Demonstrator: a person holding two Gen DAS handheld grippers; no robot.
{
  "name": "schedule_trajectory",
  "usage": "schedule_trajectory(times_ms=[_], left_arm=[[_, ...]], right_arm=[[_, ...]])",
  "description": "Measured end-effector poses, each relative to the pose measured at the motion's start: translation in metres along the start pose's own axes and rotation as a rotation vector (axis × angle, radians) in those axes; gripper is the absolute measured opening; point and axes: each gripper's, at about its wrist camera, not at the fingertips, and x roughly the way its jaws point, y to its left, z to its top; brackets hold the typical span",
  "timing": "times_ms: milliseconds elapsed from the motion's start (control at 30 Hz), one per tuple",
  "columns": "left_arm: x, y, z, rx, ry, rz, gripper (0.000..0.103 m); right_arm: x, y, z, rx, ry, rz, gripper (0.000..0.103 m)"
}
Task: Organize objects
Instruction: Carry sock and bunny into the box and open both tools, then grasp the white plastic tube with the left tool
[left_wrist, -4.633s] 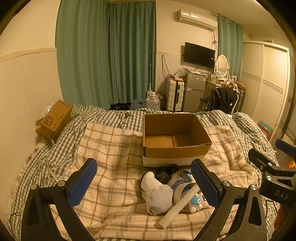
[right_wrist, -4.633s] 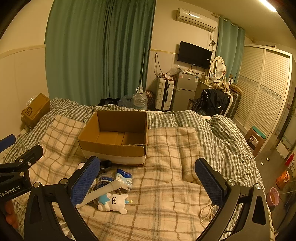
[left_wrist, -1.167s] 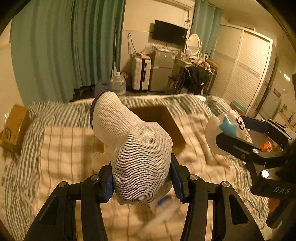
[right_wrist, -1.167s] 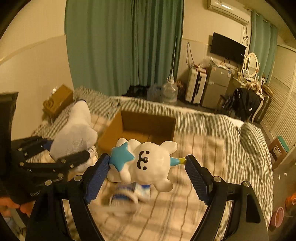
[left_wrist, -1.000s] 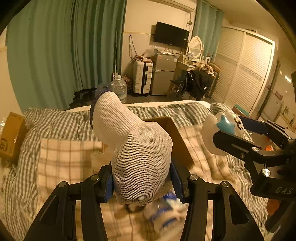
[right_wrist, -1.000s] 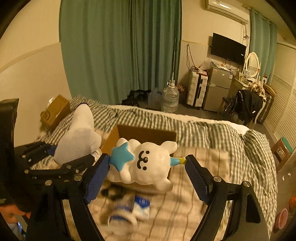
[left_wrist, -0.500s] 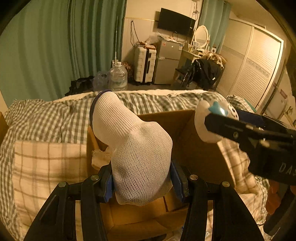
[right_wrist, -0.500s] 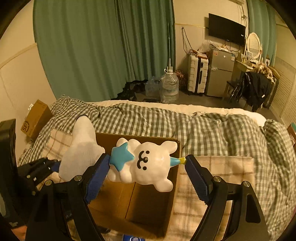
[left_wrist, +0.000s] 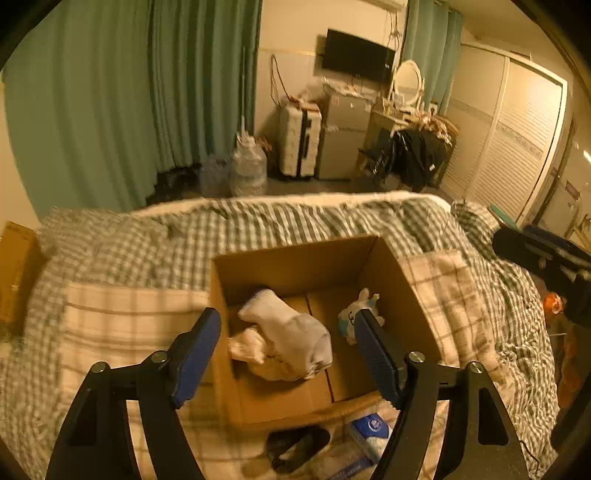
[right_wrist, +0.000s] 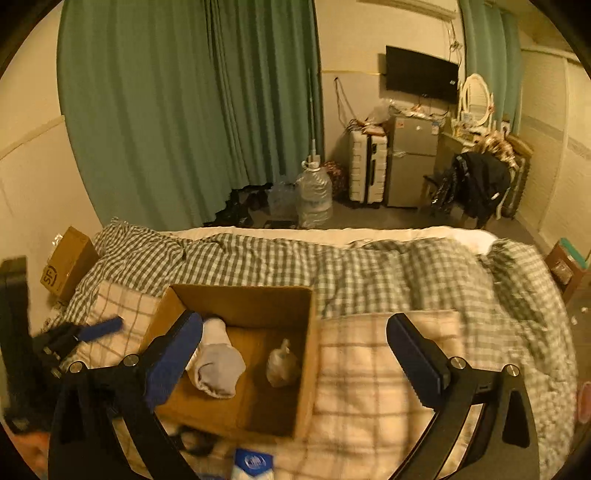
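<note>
An open cardboard box (left_wrist: 402, 280) sits on the bed; it also shows in the right wrist view (right_wrist: 308, 354). Inside lie a white sock (left_wrist: 291, 336) (right_wrist: 218, 360) and a white bear toy with a blue star (left_wrist: 356, 315) (right_wrist: 282, 363). My left gripper (left_wrist: 288, 354) is open and empty above the box's near side. My right gripper (right_wrist: 295, 354) is open and empty above the box's right wall. A blue-and-white packet (left_wrist: 371, 430) (right_wrist: 253, 465) and a black item (left_wrist: 295, 445) lie on the blanket in front of the box.
The bed carries a green checked duvet (right_wrist: 369, 269) and a beige plaid blanket (right_wrist: 369, 369). A small closed carton (right_wrist: 66, 264) sits at the bed's left edge by the wall. Water jugs (right_wrist: 314, 194), a suitcase, a fridge and a wardrobe stand beyond the bed.
Both grippers have opened and let go. The sock and the bear toy have dropped into the box. Both grippers have drawn back a little toward me.
</note>
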Motion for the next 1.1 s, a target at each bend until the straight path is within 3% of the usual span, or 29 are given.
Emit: schedule_trajectory(times_ms=[33, 200, 333, 500, 767, 1100], left_arm=[[-0.014, 0.001, -0.002, -0.001, -0.014, 0.01, 0.088], [-0.067, 0.002, -0.013, 0.001, -0.057, 0.027, 0.089], [-0.101, 0.0, -0.041, -0.016, -0.07, 0.031, 0.093], [-0.113, 0.0, -0.081, -0.039, -0.048, 0.032, 0.094], [-0.077, -0.011, -0.155, -0.039, 0.056, 0.034, 0.094], [-0.02, -0.03, -0.199, -0.005, 0.249, -0.049, 0.094]], right_arm=[[-0.008, -0.002, 0.001, -0.001, 0.003, -0.014, 0.1], [-0.07, -0.003, -0.01, -0.025, -0.015, -0.054, 0.1], [-0.115, 0.003, -0.03, -0.055, -0.031, -0.089, 0.1], [-0.148, 0.009, -0.068, -0.06, -0.024, -0.11, 0.101], [-0.127, 0.021, -0.134, -0.026, 0.069, -0.113, 0.101], [-0.064, 0.023, -0.191, -0.006, 0.221, -0.107, 0.101]])
